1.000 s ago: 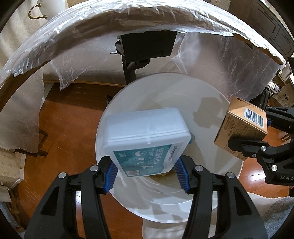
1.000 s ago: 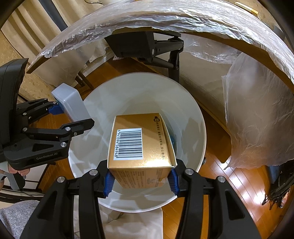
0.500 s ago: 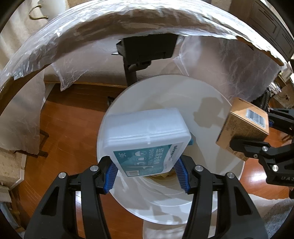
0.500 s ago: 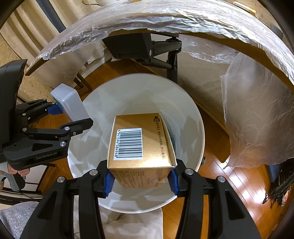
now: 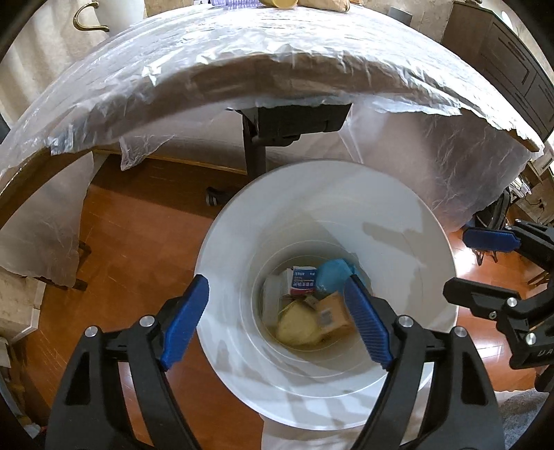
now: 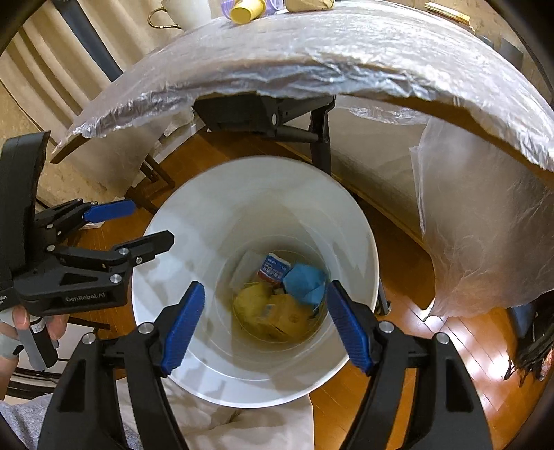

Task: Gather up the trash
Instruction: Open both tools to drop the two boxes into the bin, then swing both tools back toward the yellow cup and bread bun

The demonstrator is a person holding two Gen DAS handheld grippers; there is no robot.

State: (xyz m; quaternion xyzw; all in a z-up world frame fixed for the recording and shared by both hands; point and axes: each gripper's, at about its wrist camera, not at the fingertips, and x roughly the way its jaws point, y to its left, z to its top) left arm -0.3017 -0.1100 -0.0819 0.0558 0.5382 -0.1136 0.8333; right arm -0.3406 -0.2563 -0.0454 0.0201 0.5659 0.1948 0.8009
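Observation:
A white trash bin (image 5: 432,249) (image 6: 349,214) stands on the wooden floor below both grippers. At its bottom lie the tan cardboard box (image 5: 334,313) (image 6: 287,316), the white plastic case (image 5: 271,294) (image 6: 247,263), a blue crumpled piece (image 5: 334,271) (image 6: 304,282), a yellow wad (image 5: 296,329) (image 6: 251,299) and a red-and-blue packet (image 5: 303,280) (image 6: 273,268). My left gripper (image 5: 277,318) (image 6: 128,225) is open and empty over the bin's left side. My right gripper (image 6: 263,320) (image 5: 484,263) is open and empty over the bin's right side.
A table covered with clear plastic sheet (image 5: 277,62) (image 6: 329,55) overhangs just behind the bin, on a black leg (image 5: 254,152) (image 6: 320,138). A yellow cup (image 6: 247,12) stands on it. White cloth (image 6: 242,429) lies at the bin's near side.
Both grippers have opened. The white plastic case and the cardboard box have dropped from them to the bottom of the bin.

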